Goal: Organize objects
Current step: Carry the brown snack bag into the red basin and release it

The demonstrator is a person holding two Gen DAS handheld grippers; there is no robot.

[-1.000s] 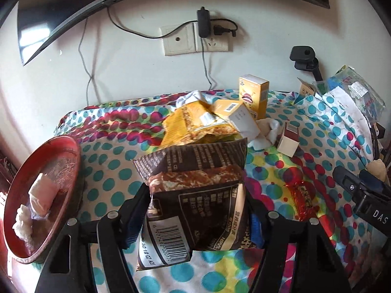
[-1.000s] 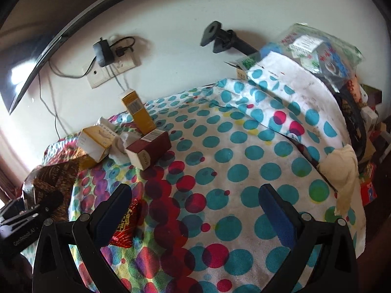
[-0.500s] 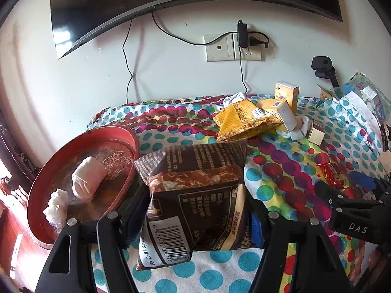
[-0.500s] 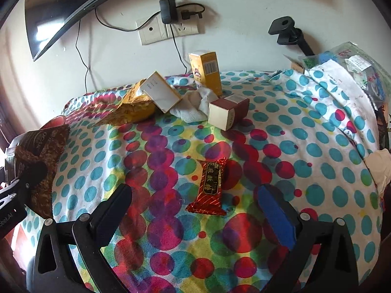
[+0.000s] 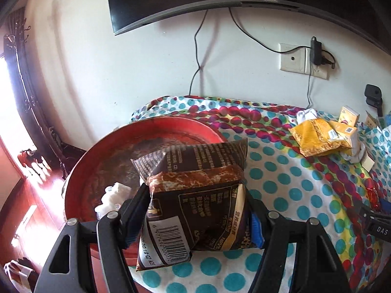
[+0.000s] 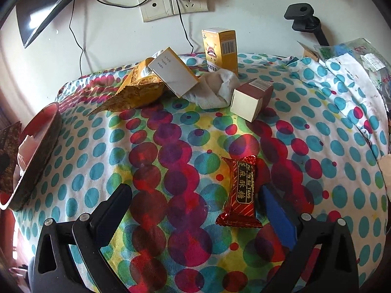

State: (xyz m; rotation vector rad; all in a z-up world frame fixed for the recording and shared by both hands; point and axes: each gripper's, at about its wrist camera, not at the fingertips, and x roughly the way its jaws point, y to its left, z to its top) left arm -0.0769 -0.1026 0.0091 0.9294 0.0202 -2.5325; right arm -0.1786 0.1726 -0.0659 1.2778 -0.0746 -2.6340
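- Left gripper (image 5: 195, 210): clamped on a dark brown snack bag (image 5: 195, 195), both pads pressed into its sides, barcode end hanging toward 6 o'clock, top seam tilted toward 1 o'clock.
- Held above the near rim of a red round tray (image 5: 102, 156) and the edge of the polka-dot cloth (image 5: 281, 185); tray spreads from 9 to 12 o'clock of the bag, with white wrapped lumps (image 5: 112, 195) lying inside at 9 o'clock, just beside the left finger.
- Far off at 2 o'clock: a yellow snack pouch (image 5: 312, 139) among small yellow boxes (image 5: 349, 117); exact stacking hard to make out in the left wrist view.
- Right gripper (image 6: 198, 202): jaws spread wide, nothing between the pads, pointed down at the cloth.
- Red candy wrapper (image 6: 240, 193) flat on the cloth, lying lengthwise just inside the blue-padded right finger (image 6: 278, 217), at about 3 o'clock of the gap's centre, apparently not touched.
- Beyond, at 12 o'clock: a maroon-and-white box (image 6: 251, 100) on its side, a crumpled white cloth (image 6: 215, 90), an upright yellow carton (image 6: 220, 46), a white-faced box (image 6: 173, 73) leaning on the yellow pouch.
- Tray edge visible at 9 o'clock in the right wrist view.
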